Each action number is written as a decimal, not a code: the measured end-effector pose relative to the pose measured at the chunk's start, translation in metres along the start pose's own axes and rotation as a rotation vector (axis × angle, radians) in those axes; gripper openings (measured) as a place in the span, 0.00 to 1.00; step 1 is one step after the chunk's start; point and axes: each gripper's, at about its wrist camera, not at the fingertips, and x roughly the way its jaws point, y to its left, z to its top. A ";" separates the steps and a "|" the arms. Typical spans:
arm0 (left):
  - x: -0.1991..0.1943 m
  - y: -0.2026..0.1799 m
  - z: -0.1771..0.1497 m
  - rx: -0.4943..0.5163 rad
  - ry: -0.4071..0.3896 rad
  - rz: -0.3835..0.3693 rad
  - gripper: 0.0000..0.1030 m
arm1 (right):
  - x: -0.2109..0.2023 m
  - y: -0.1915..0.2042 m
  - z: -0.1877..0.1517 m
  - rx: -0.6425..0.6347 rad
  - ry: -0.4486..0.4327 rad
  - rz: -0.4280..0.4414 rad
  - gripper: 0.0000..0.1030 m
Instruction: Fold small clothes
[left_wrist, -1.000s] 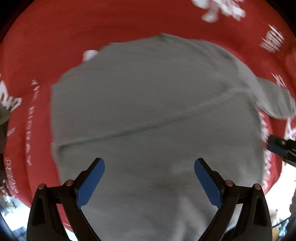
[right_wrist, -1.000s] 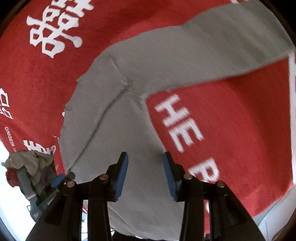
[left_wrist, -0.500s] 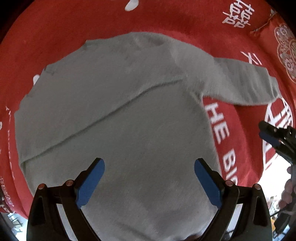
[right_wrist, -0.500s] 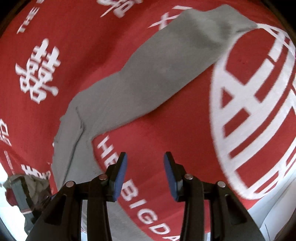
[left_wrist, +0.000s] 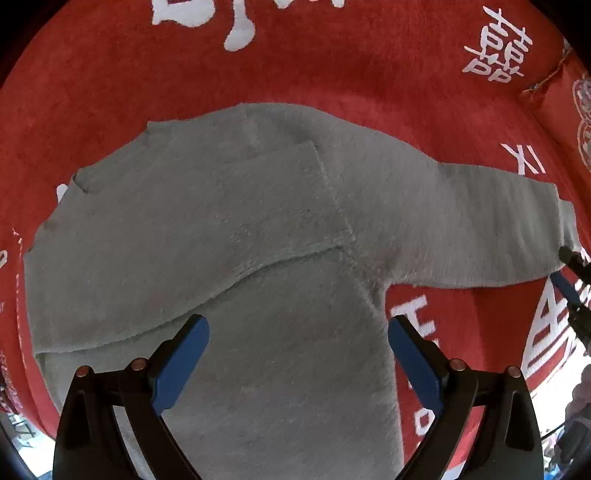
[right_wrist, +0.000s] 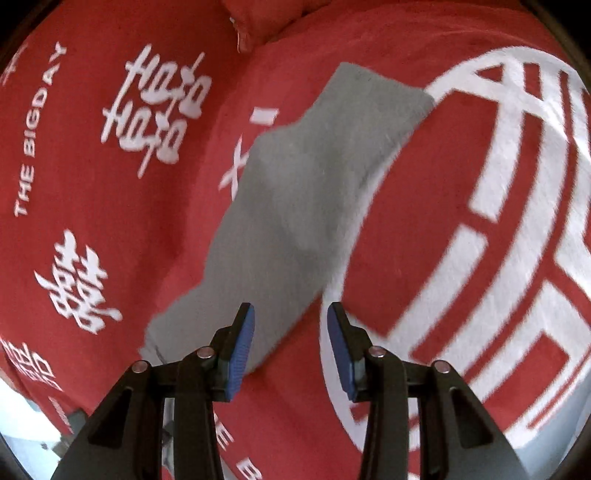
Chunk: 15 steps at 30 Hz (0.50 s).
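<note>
A grey long-sleeved sweater (left_wrist: 258, 240) lies flat on a red blanket (left_wrist: 332, 66). Its left sleeve is folded across the body; its right sleeve (left_wrist: 480, 229) stretches out to the right. My left gripper (left_wrist: 297, 354) is wide open and empty above the sweater's lower body. My right gripper (right_wrist: 290, 343) is open and empty, low over the outstretched sleeve (right_wrist: 303, 206), whose cuff (right_wrist: 376, 92) points away from me. The right gripper's fingers (left_wrist: 570, 291) also show at the right edge of the left wrist view, by the cuff.
The red blanket (right_wrist: 92, 221) carries white lettering and a large white circular emblem (right_wrist: 517, 221) right of the sleeve. A red pillow (left_wrist: 569, 110) lies at the far right. The bed's edge and floor (left_wrist: 554, 398) show at lower right.
Both grippers have drawn back from the sweater, so more of it shows. The right gripper has swung right along the sleeve toward its cuff. Both stayed open.
</note>
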 end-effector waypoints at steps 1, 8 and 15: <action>0.000 -0.001 0.004 -0.003 -0.003 0.002 0.95 | 0.003 0.002 0.005 -0.017 -0.006 0.005 0.43; 0.002 -0.014 0.026 -0.018 -0.077 0.054 0.95 | 0.019 0.002 0.032 0.024 -0.012 0.103 0.37; 0.021 -0.016 0.040 -0.056 -0.081 0.093 0.95 | 0.024 0.027 0.040 0.099 0.040 0.383 0.09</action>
